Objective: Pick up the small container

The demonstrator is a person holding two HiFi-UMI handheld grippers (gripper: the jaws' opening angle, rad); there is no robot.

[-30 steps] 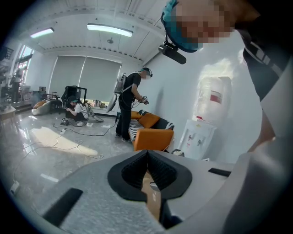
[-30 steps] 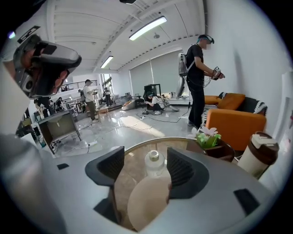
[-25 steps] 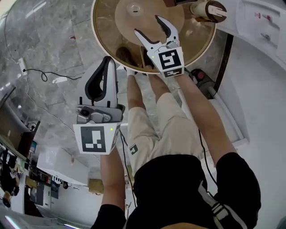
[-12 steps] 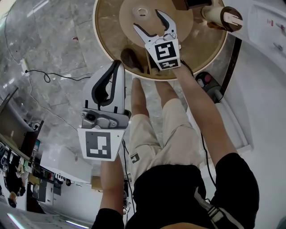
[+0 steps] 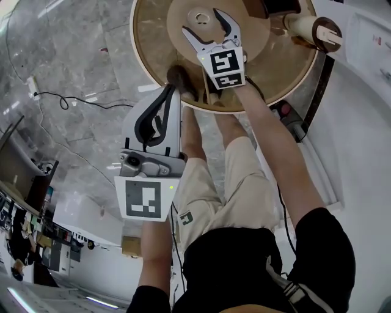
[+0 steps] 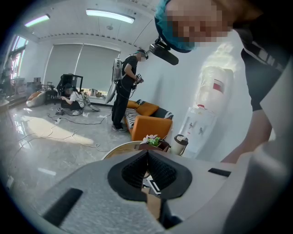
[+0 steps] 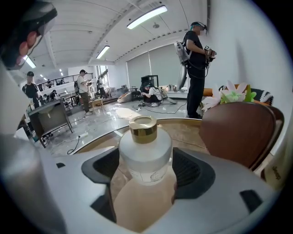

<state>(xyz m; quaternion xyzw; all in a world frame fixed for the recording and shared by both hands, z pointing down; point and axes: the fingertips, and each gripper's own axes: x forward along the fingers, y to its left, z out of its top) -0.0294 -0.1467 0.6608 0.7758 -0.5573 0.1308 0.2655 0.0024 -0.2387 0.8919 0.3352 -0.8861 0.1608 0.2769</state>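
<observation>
**A:** Start with the head view. Where do things stand?

**B:** The small container [image 5: 198,14] sits on the round table [image 5: 145,61], toward its middle. The right gripper [image 5: 202,24] reaches in over the table's near edge, with its jaws spread to either side of the container. The left gripper [image 5: 166,93] hangs off the table, above the floor [image 5: 73,67] and beside the person's leg [image 5: 189,131], with its jaws pressed together.

**A:** Does the left gripper view agree?

**B:** Yes. Its two ribbed pads [image 6: 160,171] meet with nothing between them. Beyond them are the table's rim, a small plant [image 6: 153,139] and a lidded cup [image 6: 181,144], none of them near the jaws. I'd say that gripper plays no part just now.

**A:** And the right gripper view?

**B:** The small container fills the middle. It is frosted white glass with a gold collar, upright on the tabletop, right between the dark pads [image 7: 187,169]. The jaws have just been opening and stand wide. I see a sliver of gap on each side, so the pads flank the container without pinching it.

**A:** So how far along is the pick-up?

**B:** By my reading, the approach is about done and the grasp is not. What's left is to close on the container's body below the collar, then lift it clear of the table. It rests on the wood, unlifted.
</observation>
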